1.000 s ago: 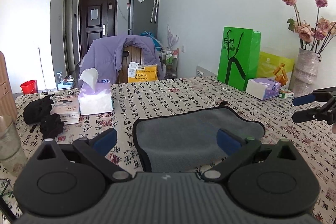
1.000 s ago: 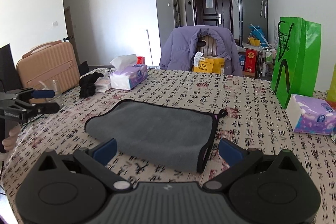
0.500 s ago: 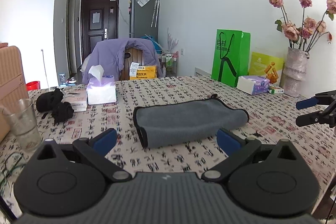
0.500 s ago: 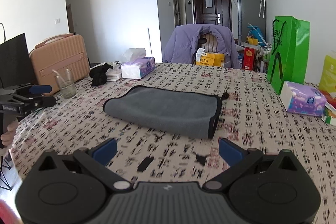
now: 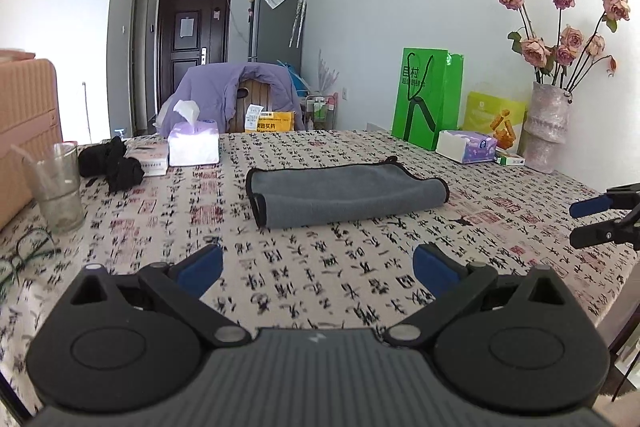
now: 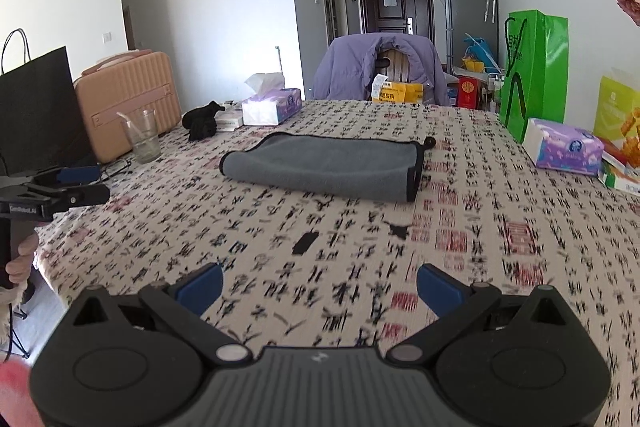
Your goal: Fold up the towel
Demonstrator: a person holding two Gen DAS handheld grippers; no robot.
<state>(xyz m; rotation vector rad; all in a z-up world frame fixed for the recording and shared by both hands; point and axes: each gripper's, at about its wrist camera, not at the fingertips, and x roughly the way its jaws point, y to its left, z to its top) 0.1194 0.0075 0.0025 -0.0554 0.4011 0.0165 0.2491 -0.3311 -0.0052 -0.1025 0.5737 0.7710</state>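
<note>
A grey towel (image 5: 344,193) with black trim lies folded flat in the middle of the table; it also shows in the right wrist view (image 6: 328,169). My left gripper (image 5: 318,269) is open and empty, well back from the towel near the table's front edge. My right gripper (image 6: 320,285) is open and empty, also well back from the towel. The right gripper shows at the right edge of the left wrist view (image 5: 600,221). The left gripper shows at the left edge of the right wrist view (image 6: 68,183).
On the patterned tablecloth (image 5: 320,279): a glass (image 5: 58,181), black cloth (image 5: 114,163), tissue box (image 5: 194,143), green bag (image 5: 428,97), purple tissue pack (image 5: 468,147), flower vase (image 5: 546,129). A chair with a purple jacket (image 5: 232,95) stands at the far side. A pink suitcase (image 6: 128,95) stands on the left.
Both grippers have pulled back from the towel toward the table's near edge and risen. The towel lies still and looks smaller and farther off.
</note>
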